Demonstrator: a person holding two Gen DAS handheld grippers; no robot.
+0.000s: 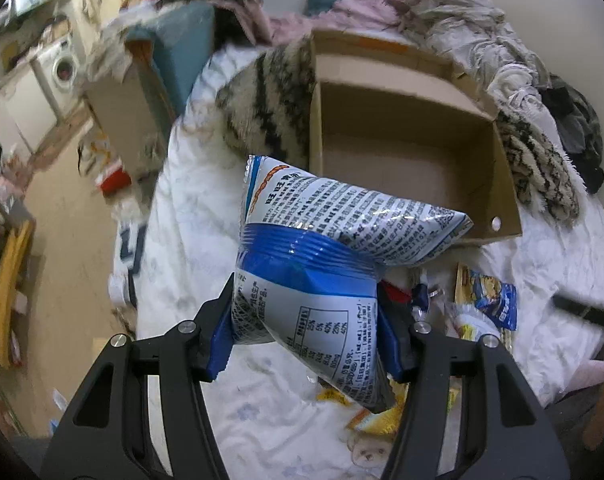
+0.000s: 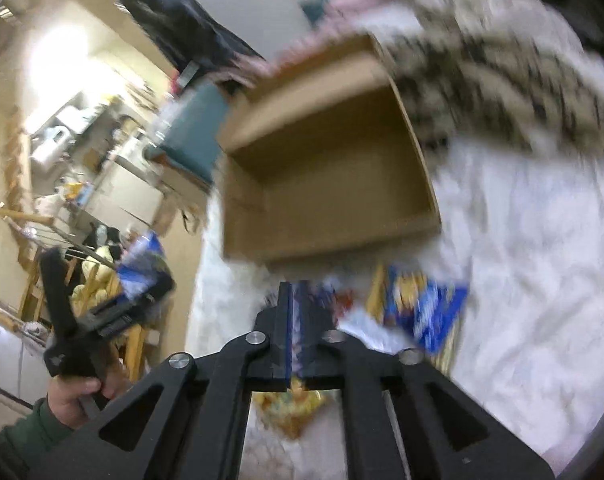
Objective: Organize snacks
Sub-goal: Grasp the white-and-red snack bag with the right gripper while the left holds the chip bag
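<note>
One puffy blue-and-white snack bag (image 1: 302,276), pinched in the left gripper (image 1: 304,320), could slip before reaching the empty cardboard box (image 1: 498,184); the right gripper (image 2: 298,320), nearly closed, holds nothing.

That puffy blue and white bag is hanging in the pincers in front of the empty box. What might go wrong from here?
The left gripper pinches the snack bag only at its lower part, so the puffed bag might slip or crush. The bag hangs before the near wall of the cardboard box, not over it; let go early, it may drop onto the other packets on the bedsheet.
</note>
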